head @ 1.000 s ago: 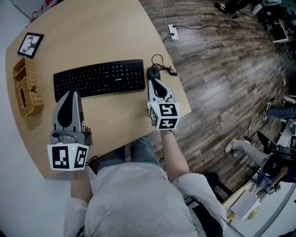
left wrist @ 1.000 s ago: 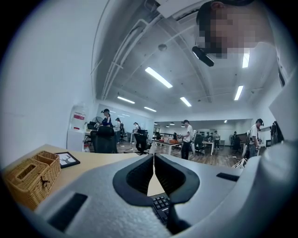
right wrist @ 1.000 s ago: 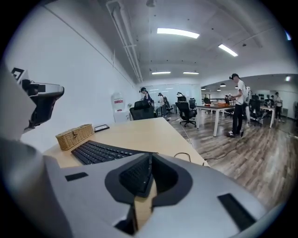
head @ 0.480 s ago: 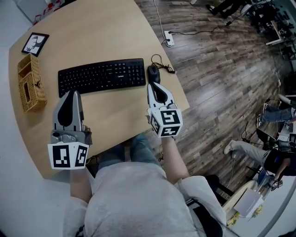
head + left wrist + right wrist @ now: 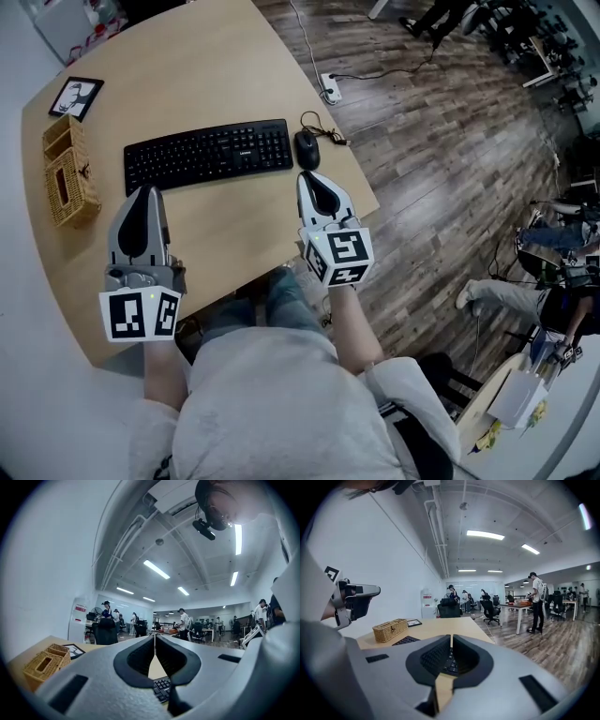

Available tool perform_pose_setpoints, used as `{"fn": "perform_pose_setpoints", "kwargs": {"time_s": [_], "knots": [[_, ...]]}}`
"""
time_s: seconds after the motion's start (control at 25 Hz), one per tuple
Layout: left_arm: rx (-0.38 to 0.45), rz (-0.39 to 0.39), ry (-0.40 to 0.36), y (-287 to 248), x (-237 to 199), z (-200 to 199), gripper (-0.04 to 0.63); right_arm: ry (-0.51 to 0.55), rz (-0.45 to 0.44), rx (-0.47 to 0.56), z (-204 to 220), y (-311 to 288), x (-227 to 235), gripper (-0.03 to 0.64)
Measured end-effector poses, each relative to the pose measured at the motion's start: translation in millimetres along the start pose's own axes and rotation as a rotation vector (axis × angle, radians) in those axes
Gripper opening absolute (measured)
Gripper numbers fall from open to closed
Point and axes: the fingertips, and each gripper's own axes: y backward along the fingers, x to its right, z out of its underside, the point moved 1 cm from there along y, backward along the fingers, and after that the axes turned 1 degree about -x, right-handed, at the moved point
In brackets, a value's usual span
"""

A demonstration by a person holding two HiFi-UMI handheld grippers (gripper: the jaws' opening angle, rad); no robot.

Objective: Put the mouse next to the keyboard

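Observation:
A black mouse [image 5: 307, 148] lies on the wooden table [image 5: 206, 66] just right of the black keyboard [image 5: 208, 156], its cord coiled toward the table's right edge. My right gripper [image 5: 310, 177] is shut and empty, hovering a little nearer to me than the mouse. My left gripper [image 5: 143, 194] is also shut with nothing in it, on the near side of the keyboard's left end. In the left gripper view a corner of the keyboard [image 5: 161, 688] shows below the closed jaws. Keys of the keyboard [image 5: 448, 663] also show behind the closed jaws in the right gripper view.
A wicker box [image 5: 65, 174] sits at the table's left side, with a small framed picture [image 5: 76, 97] behind it. A power strip [image 5: 330, 89] and cable lie on the wood floor to the right. People stand at desks in the far office.
The right gripper has drawn back from the mouse toward me, leaving the mouse beside the keyboard. The left gripper has stayed put.

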Motion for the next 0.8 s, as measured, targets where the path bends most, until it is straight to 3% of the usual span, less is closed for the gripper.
{"fn": "perform_pose_setpoints", "kwargs": {"time_s": [0.8], "knots": [[0.067,0.086,-0.01,36.8,6.8,-28.2,0.018,0.034,0.073,0.17,-58.8,75.7,-33.1,0.02]]}}
